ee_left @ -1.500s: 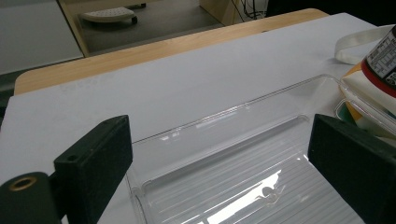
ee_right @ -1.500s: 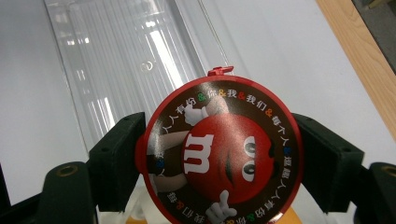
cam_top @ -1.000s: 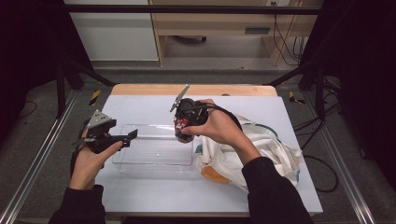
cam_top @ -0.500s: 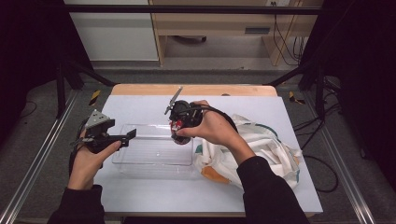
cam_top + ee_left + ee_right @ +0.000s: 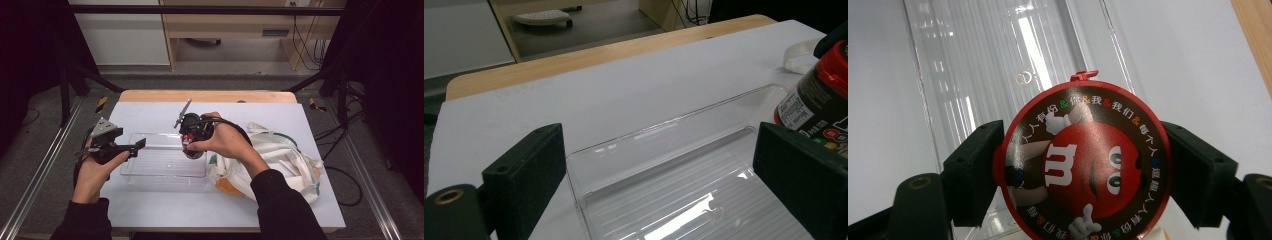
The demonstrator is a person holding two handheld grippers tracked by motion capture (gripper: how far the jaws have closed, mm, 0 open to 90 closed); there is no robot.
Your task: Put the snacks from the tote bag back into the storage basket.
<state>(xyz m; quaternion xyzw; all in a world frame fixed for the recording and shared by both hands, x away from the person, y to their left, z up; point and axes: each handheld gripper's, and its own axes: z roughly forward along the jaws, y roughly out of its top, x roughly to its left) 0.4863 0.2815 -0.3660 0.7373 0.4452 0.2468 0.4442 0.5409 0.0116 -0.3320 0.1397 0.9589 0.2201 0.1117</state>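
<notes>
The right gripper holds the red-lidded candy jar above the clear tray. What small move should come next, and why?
Probably lower the jar straight down until it rests on the tray floor, then open the jaws. The right gripper grips it from both sides over the tray's right end, and the ribbed floor beneath looks bare. The left gripper waits open at the tray's left end, apparently ready to steady it.

From the high view my right hand (image 5: 227,142) hides most of the candy tub (image 5: 192,152); I can't read its label there. In the left gripper view the tub (image 5: 819,100) runs off the frame at three o'clock, and the clear tray (image 5: 664,195) off at six o'clock. In the right gripper view the tub's lid (image 5: 1083,160) hides its body and is cut at six o'clock.
</notes>
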